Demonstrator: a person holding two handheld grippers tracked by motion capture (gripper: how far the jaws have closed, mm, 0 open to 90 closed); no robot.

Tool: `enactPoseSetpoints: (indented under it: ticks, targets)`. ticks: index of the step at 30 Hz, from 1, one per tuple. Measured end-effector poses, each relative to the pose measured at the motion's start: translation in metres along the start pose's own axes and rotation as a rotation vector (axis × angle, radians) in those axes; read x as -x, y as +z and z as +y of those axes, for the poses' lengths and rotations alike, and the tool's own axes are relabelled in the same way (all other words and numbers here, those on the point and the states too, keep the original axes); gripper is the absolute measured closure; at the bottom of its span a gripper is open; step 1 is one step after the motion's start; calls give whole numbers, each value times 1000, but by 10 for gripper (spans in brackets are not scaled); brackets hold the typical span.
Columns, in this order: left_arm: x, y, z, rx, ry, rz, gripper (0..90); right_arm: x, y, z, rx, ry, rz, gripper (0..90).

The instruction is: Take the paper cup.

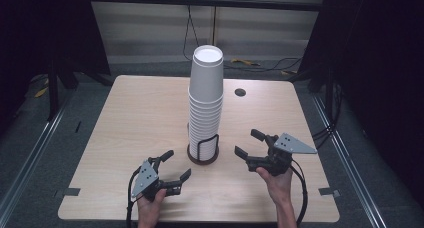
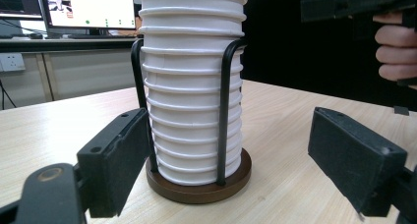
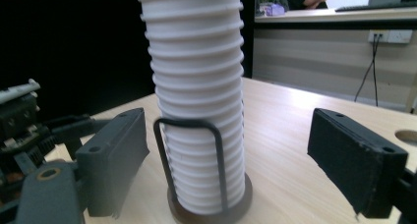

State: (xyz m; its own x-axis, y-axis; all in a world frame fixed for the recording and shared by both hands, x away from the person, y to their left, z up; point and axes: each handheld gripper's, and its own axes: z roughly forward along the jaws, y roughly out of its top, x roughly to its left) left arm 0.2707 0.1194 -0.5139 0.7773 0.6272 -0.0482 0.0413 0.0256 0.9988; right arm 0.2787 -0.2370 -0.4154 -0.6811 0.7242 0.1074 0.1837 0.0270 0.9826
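Observation:
A tall stack of white paper cups [image 1: 205, 103] stands upright in a black wire holder with a round dark base [image 1: 203, 158] near the middle of the wooden table [image 1: 130, 118]. My left gripper [image 1: 176, 165] rests low at the front left of the holder, jaws apart, nothing between them. In the left gripper view the cups [image 2: 194, 86] and the base [image 2: 199, 189] stand just beyond the two pads [image 2: 115, 165]. My right gripper [image 1: 247, 142] hovers to the right of the holder, open and empty. The right gripper view has the stack [image 3: 196, 86] between and beyond its pads [image 3: 354, 160].
A round cable hole [image 1: 240, 92] sits in the table behind and to the right of the stack. Dark panels stand to either side of the table, and cables [image 1: 250, 64] run on the floor behind it. The other hand [image 2: 393, 52] shows high at the right of the left gripper view.

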Motion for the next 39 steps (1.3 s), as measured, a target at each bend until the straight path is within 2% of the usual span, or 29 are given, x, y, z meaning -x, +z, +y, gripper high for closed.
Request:
enactPoseSetpoints:
  ticks: [1, 4, 5, 8, 10, 17, 19, 20, 22, 23, 29, 34, 39]
  targets:
    - [0, 0, 0, -3, 5, 0, 157, 0, 1, 6, -6, 3, 21, 150]
    - [0, 0, 0, -1, 2, 0, 158, 0, 2, 11, -3, -5, 32, 164]
    - [0, 0, 0, 1, 0, -1, 157, 0, 3, 16, 2, -15, 53, 162]
    - [0, 0, 0, 0, -3, -4, 157, 0, 4, 21, -3, -17, 63, 173]
    - [0, 0, 0, -1, 0, -6, 158, -1, 7, 30, -6, -26, 87, 209]
    - [0, 0, 0, 0, 0, -8, 158, -1, 13, 47, -13, -59, 82, 208]
    - [0, 0, 0, 1, 0, -9, 157, 1, 14, 56, -1, -29, 121, 215]
    - [0, 0, 0, 1, 0, -9, 158, 1, 14, 56, -1, -29, 121, 215]
    - [0, 0, 0, 1, 0, -9, 157, 2, 14, 65, -2, -37, 111, 214]
    - [0, 0, 0, 1, 0, -9, 157, 3, 15, 68, 1, -35, 124, 214]
    - [0, 0, 0, 0, 0, -10, 157, 3, 19, 84, -3, -49, 135, 214]
    - [0, 0, 0, 1, -2, -10, 158, 2, 26, 106, -8, -77, 157, 209]
    - [0, 0, 0, 1, -1, -11, 157, 1, 33, 122, -22, -80, 181, 189]
